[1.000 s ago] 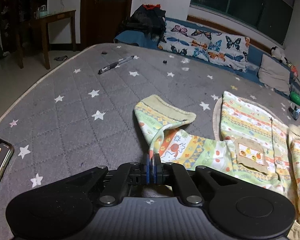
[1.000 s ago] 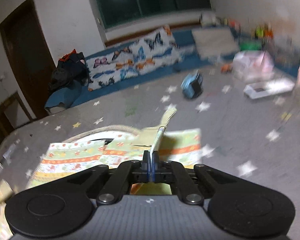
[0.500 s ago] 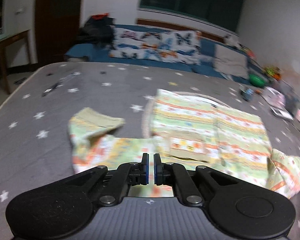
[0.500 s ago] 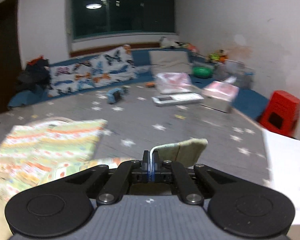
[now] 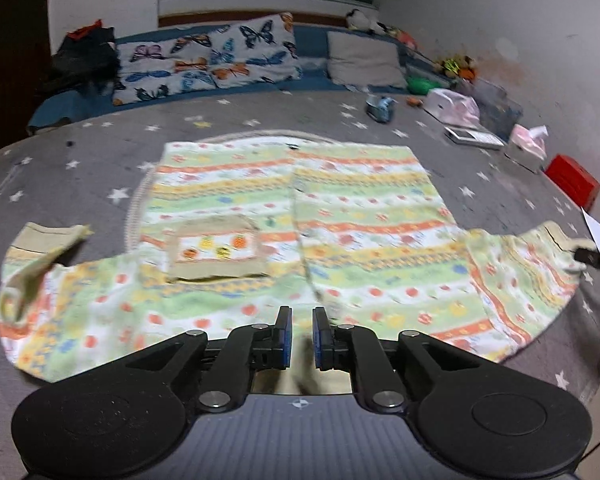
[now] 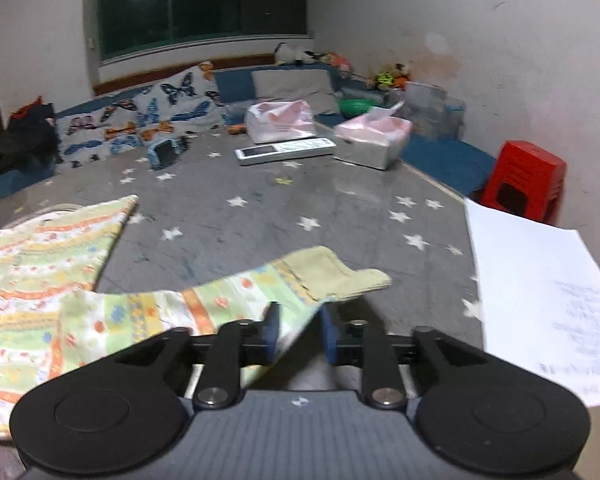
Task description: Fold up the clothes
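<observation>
Right wrist view — my right hand-held gripper [image 6: 298, 330] had just been opening, sleeve cuff [image 6: 340, 274] loose between; left hand-held gripper [image 5: 299, 336] parting too — empty.

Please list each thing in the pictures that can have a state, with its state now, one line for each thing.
Patterned shirt: spread flat on the grey star mattress, front up, both sleeves out to the sides, not folded.
Left sleeve cuff: curled over.
Right sleeve: lies between the right jaws, not pinched.
Left gripper: jaws just opening, slightly apart, nothing gripped.
Right gripper: jaws just opening, open.
Tissue box: open, tissue sticking out.
</observation>
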`<state>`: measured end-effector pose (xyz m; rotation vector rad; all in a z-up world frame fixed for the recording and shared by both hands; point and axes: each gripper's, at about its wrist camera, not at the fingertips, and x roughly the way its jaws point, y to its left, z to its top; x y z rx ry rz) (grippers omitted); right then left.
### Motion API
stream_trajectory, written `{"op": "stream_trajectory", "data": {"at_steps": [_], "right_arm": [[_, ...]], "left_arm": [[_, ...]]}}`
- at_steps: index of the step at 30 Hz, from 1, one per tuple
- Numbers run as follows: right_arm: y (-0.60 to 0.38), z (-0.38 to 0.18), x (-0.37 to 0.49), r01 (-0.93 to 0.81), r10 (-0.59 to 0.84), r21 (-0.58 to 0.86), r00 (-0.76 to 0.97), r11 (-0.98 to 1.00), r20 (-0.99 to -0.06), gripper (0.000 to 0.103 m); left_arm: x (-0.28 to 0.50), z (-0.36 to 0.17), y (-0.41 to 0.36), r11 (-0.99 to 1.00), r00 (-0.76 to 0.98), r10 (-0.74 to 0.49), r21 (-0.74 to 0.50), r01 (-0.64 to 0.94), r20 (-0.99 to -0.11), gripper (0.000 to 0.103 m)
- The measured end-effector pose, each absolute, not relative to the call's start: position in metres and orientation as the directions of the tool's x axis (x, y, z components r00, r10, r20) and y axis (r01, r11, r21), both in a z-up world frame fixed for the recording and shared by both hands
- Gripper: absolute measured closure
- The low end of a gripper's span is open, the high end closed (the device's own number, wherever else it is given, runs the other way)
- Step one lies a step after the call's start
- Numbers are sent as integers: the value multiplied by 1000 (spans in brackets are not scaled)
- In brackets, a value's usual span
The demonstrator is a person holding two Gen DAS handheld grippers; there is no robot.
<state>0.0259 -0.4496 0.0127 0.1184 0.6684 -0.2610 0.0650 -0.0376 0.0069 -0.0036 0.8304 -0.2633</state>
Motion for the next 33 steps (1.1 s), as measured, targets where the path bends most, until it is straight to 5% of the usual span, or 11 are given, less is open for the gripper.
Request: {"op": "stream_trajectory", "data": {"at_steps": [7,12,14,22,33], "right_arm": [[-426,9,44,169,-99,51,764,984,-638,52],[-391,24,34,144,-191,-127,818,981,-542,30],[-388,27,30,138,-206,-166,828,976,-521,30],[-426,4,59,91,-18,79,764,993,-645,28],[-409,-19,83,144,-60,89,786,986,-616,0]], "left_arm": [[58,6,-50,963,642,-239,-91,256,-729,74],[59,7,-47,966,647,-231,-92,241,-727,72],[59,6,-45,967,646,-231,-97,236,-727,71],[61,1,-49,967,636,-227,-96,234,-738,67],[62,-4,-46,972,631,-209,-91,215,-747,62]]}}
